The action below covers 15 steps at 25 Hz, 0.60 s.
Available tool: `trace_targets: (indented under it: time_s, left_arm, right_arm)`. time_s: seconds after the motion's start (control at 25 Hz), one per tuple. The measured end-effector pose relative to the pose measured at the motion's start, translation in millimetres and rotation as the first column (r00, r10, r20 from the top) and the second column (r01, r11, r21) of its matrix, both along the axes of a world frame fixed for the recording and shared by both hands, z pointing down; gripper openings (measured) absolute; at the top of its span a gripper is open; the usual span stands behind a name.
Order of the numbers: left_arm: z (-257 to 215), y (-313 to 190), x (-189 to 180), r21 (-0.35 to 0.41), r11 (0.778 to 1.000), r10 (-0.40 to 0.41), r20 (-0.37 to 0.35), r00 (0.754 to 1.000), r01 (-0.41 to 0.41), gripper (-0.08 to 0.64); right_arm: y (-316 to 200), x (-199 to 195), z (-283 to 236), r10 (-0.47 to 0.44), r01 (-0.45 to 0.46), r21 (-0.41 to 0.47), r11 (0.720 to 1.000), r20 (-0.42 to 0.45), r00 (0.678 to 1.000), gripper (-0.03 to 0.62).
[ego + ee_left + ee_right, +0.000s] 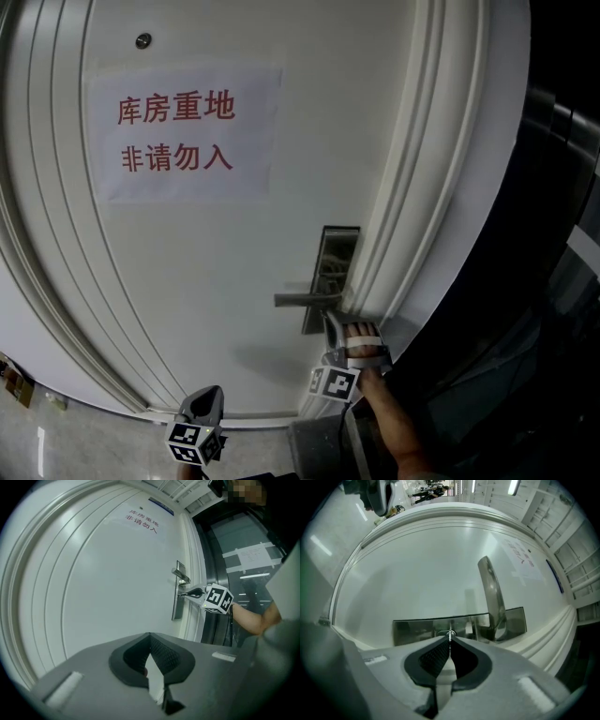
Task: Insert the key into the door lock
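A metal lock plate [335, 267] with a lever handle [302, 299] sits on the white door [216, 281]. My right gripper [333, 326] points level at the plate's lower part, below the handle. It is shut on a thin metal key [450, 636], whose tip is at the keyhole [442, 633] on the plate [417, 629]; whether the blade is inside cannot be told. The left gripper view shows that gripper [191, 592] against the plate [177, 603]. My left gripper [210, 394] hangs low and left of the lock, away from the door, jaws shut with nothing in them [150, 635].
A paper sign [183, 131] with red characters hangs on the door's upper part. Ribbed white door frame moulding [403, 234] runs right beside the lock, with dark glass panels [562, 281] beyond it. The person's forearm [394, 427] reaches in from the lower right.
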<state>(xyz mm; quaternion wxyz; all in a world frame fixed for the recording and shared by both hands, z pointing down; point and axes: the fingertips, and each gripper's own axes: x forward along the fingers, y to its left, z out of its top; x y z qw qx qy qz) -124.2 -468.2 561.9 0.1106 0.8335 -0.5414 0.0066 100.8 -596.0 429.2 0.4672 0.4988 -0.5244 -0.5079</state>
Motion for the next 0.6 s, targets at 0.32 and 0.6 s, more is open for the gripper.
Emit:
trace_targets:
  time_s: [0.32,0.6]
  left_arm:
    - [0.7,2.3,0.0,-0.003,1.0,0.001,0.002,1.0,-0.001,0.002]
    - [1.6,7.1,-1.3,-0.005,1.0,-0.005,0.001,1.0,0.005,0.002]
  right_arm:
    - [-0.3,-0.8,0.3,0.0,0.0,0.002,1.0,-0.003,1.0,0.011]
    - [-0.8,-0.4,0.8,-0.004,0.004,0.005,1.0,0.002,1.0,0.012]
